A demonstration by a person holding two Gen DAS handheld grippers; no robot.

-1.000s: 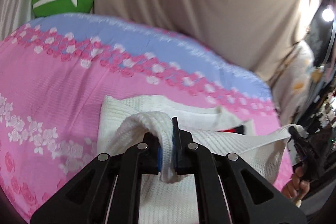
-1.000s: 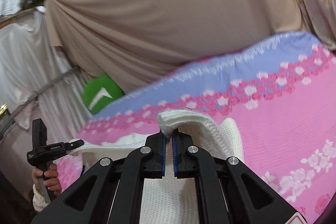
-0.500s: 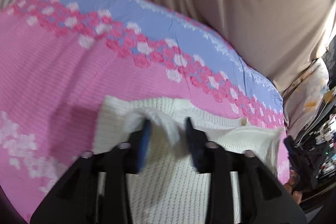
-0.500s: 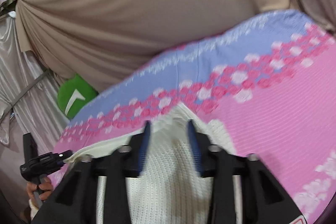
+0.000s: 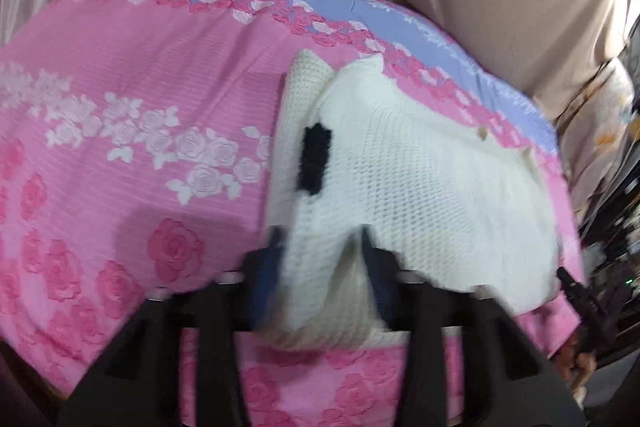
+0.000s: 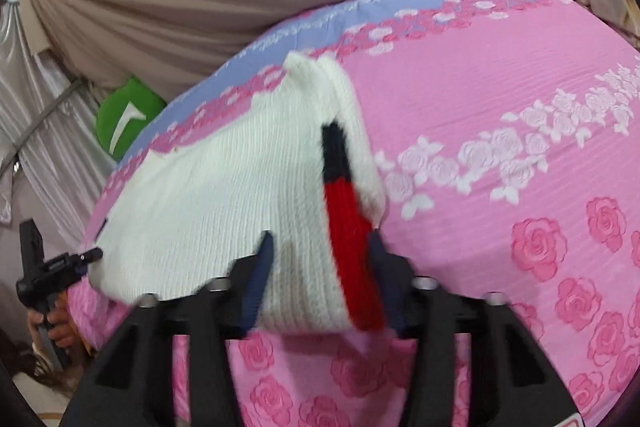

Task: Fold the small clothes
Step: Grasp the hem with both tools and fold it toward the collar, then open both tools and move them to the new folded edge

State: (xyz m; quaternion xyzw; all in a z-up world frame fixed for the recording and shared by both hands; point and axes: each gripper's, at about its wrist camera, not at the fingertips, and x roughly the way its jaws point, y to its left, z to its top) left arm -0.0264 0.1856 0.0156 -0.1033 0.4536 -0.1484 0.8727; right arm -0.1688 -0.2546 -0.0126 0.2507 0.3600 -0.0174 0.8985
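A white waffle-knit sweater (image 5: 420, 179) with a black patch and a red stripe was seen lying folded on a pink rose-printed bedsheet (image 5: 120, 155), its near edge gathered between the jaws of both tools. The left gripper (image 5: 320, 259) was closing, the knit's left near corner bunched between its blue pads; the right gripper (image 6: 320, 267) was closing likewise, the red-striped corner caught between its fingers. Whether either pair had yet pinched firmly could not be told. A first fold was judged done, the far edge lying doubled ahead of the jaws. A further fold and smoothing were judged left.
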